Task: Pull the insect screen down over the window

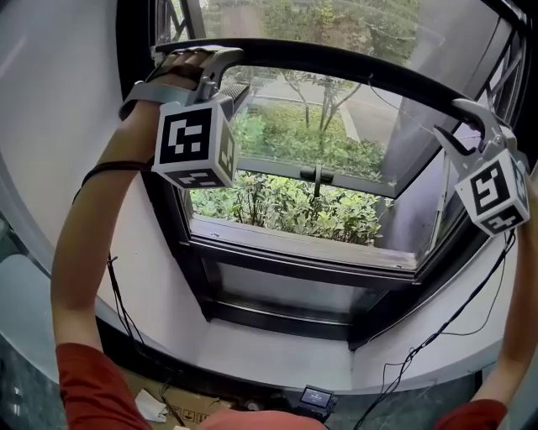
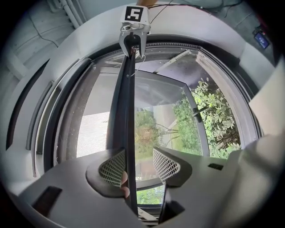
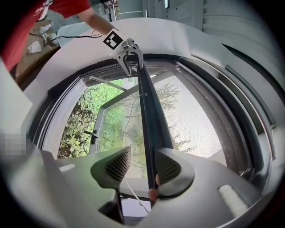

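Observation:
The insect screen's black bottom bar (image 1: 336, 65) arcs across the top of the window, with grey mesh (image 1: 336, 25) above it. My left gripper (image 1: 206, 63) is hooked over the bar's left end and my right gripper (image 1: 469, 124) over its right end. In the left gripper view the bar (image 2: 128, 111) runs between the jaws of the left gripper (image 2: 139, 162) and lies against the left pad (image 2: 113, 167), with a gap to the other pad. In the right gripper view the bar (image 3: 149, 116) rests on the right pad (image 3: 168, 169) of the right gripper (image 3: 142, 165). Both stand open.
Below the bar the window sash (image 1: 303, 252) stands swung outward, its handle (image 1: 317, 176) in the middle and green shrubs (image 1: 286, 206) outside. A white sill (image 1: 277, 357) curves beneath. Cables (image 1: 437, 336) trail from both grippers, and a small device (image 1: 317, 397) lies near my body.

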`<state>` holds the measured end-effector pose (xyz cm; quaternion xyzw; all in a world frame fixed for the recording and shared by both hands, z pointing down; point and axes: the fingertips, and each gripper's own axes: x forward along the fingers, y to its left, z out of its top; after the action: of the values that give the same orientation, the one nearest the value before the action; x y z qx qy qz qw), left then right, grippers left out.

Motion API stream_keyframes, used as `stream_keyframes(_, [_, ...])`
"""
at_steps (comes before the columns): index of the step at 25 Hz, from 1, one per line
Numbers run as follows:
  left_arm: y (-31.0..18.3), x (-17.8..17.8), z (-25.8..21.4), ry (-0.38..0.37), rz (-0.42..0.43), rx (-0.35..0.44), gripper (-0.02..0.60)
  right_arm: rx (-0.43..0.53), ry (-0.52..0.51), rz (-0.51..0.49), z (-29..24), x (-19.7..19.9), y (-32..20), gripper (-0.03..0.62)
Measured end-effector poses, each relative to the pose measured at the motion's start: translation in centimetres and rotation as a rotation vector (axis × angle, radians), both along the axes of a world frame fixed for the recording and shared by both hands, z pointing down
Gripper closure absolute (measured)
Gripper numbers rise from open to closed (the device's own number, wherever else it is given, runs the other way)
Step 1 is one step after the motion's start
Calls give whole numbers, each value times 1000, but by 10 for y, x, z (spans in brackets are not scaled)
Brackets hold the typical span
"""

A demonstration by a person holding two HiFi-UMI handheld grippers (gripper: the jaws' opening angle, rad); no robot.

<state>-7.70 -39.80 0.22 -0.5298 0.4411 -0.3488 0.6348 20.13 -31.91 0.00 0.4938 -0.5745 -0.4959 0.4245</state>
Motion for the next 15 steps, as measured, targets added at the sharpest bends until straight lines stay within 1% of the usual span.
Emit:
stream_keyframes(5, [1, 3, 22, -10, -1, -29, 396, -54, -78, -43, 20, 1, 3, 422])
stream_keyframes(10, [8, 7, 42, 17, 32, -45, 396, -70, -95, -63, 43, -1, 5, 427])
stream_keyframes(15, [4, 1, 68, -10, 11, -66, 396, -80, -94, -72, 66, -2, 6, 422])
